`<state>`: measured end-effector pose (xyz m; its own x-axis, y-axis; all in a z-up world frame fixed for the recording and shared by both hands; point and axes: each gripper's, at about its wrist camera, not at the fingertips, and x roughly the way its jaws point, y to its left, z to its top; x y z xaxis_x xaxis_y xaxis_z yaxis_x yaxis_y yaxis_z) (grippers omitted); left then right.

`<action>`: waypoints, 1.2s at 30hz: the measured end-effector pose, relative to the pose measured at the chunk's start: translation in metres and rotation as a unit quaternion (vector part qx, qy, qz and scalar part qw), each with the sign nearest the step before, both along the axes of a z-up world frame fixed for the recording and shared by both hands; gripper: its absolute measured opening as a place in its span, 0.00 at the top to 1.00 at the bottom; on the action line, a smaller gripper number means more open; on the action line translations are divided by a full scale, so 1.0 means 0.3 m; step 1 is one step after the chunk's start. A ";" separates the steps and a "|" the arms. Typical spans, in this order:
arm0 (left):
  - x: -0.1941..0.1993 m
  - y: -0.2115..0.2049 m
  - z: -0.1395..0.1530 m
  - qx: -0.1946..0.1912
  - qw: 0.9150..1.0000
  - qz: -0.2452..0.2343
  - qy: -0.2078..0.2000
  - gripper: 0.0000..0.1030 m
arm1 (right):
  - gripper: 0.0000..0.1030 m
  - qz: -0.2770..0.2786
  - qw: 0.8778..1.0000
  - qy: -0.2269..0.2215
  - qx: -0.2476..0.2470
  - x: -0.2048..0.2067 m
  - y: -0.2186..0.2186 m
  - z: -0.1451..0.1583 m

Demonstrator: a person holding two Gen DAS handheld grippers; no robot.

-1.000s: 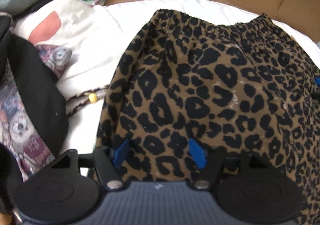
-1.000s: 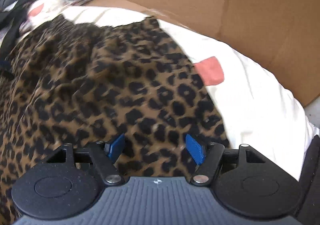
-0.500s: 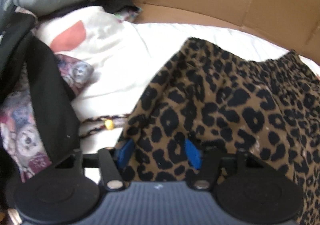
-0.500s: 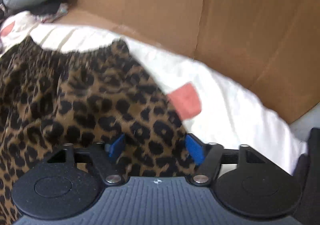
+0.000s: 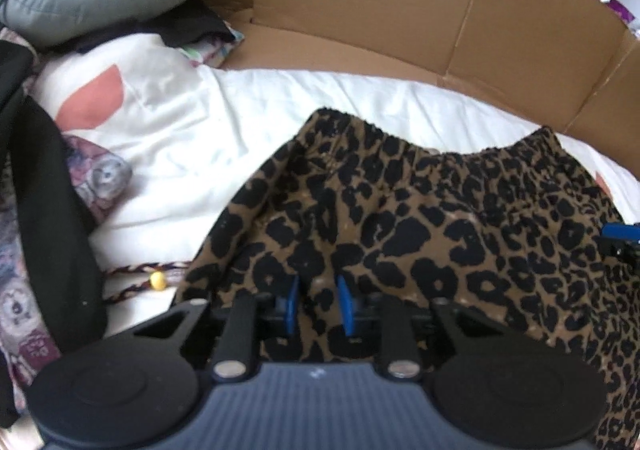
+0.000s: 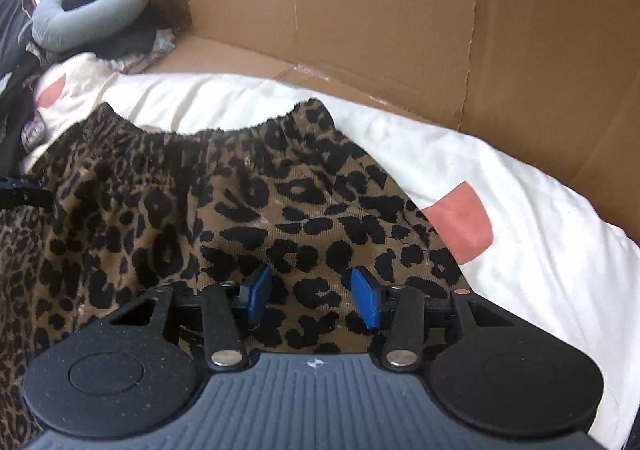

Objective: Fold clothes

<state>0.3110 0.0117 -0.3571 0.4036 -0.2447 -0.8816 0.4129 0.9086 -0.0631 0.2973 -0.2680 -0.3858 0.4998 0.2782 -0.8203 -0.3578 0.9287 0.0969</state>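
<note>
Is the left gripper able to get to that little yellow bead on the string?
Probably yes. The yellow bead lies uncovered on the white sheet, beside the left gripper, whose closing jaws have leopard cloth between them.

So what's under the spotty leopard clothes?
The leopard-print garment lies on a white sheet with pink patches; one pink patch peeks out beside its edge. What the sheet looks like right beneath the garment cannot be seen, because the fabric covers it.

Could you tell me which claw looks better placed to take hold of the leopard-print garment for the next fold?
Probably the left claw: it is closing, narrow already, with a ridge of the leopard-print garment between its pads. The right claw is closing too but stands wider over flat fabric.
</note>
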 end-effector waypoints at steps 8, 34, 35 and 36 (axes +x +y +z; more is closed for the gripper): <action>0.048 -0.011 -0.031 0.040 0.999 0.007 -0.025 0.76 | 0.51 0.006 0.999 -0.016 -0.037 0.050 0.014 -0.031; 0.114 -0.076 0.027 -0.041 0.998 -0.005 -0.045 0.76 | 0.57 0.004 0.999 -0.041 0.012 0.154 0.148 0.015; 0.123 -0.080 0.023 -0.042 0.998 -0.006 -0.046 0.76 | 0.57 0.002 0.999 -0.042 0.010 0.165 0.151 0.013; 0.132 -0.083 0.018 -0.044 0.998 -0.007 -0.048 0.76 | 0.57 0.001 0.999 -0.043 0.011 0.173 0.152 0.011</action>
